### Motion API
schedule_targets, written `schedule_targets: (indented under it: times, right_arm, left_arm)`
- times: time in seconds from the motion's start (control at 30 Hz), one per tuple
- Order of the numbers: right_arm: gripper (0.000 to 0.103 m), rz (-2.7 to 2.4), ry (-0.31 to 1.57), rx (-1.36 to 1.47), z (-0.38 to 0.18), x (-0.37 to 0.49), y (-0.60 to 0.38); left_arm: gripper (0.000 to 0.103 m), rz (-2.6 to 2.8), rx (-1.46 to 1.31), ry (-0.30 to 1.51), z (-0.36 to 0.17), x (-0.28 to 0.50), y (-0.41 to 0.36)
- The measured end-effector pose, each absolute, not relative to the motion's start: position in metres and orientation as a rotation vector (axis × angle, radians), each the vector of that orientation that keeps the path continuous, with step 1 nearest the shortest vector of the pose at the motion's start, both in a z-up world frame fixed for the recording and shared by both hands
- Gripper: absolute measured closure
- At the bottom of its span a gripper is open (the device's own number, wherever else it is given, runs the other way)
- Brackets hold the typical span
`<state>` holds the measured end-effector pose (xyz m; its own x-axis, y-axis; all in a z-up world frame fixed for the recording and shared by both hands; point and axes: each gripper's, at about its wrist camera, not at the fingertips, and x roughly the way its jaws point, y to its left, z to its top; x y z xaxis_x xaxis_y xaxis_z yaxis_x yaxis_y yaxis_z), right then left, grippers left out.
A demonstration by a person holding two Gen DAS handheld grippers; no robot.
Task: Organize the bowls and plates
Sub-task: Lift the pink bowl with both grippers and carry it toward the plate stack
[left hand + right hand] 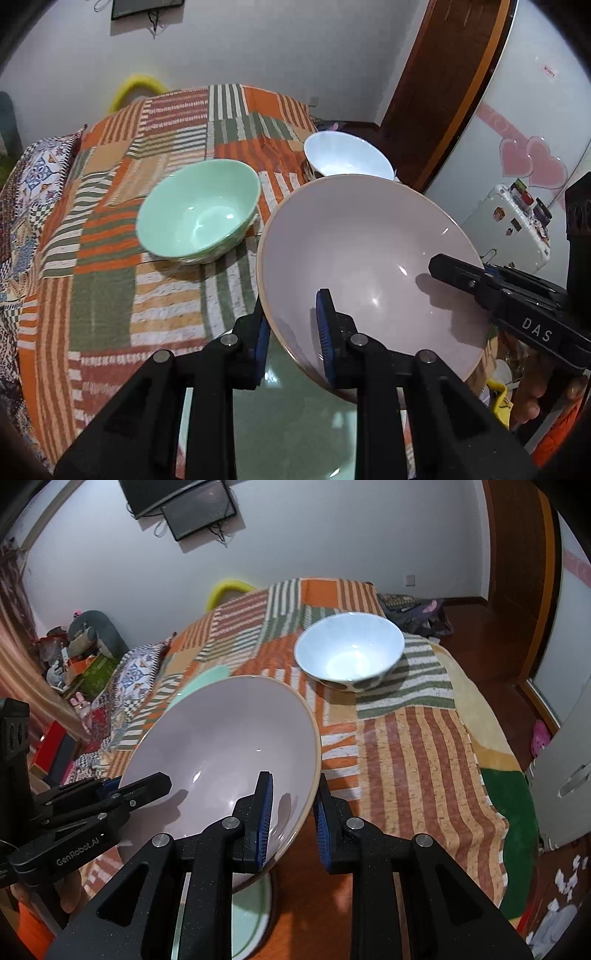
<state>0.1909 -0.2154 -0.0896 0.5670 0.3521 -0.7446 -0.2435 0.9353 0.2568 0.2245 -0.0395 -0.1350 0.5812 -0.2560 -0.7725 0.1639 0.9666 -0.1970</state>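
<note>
Left wrist view: your two grippers [293,334] [293,821] each pinch opposite rims of the lilac bowl [369,254], tilted above a green plate [295,417]. Uneven pulling could slip it onto that plate

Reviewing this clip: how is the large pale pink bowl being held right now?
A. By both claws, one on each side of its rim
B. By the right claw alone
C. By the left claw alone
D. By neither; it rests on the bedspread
A: the left claw and the right claw each straddle the rim of the pink bowl, on opposite sides.
</note>
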Motion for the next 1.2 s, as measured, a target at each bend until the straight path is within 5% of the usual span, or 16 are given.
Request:
schedule_targets:
  times: [0.57, 1.2]
  right_arm:
    - [0.084, 0.508, 0.882, 0.084, -0.081, 0.150, -0.150]
    - [0.084, 0.669, 1.010, -0.044, -0.128, 0.131, -0.054]
  left_arm:
    - [0.079, -0.133, -0.138, 0.856, -0.100, 0.143, 0.033]
    - [0.079, 0.032, -0.252, 0.964, -0.157, 0.090, 0.128]
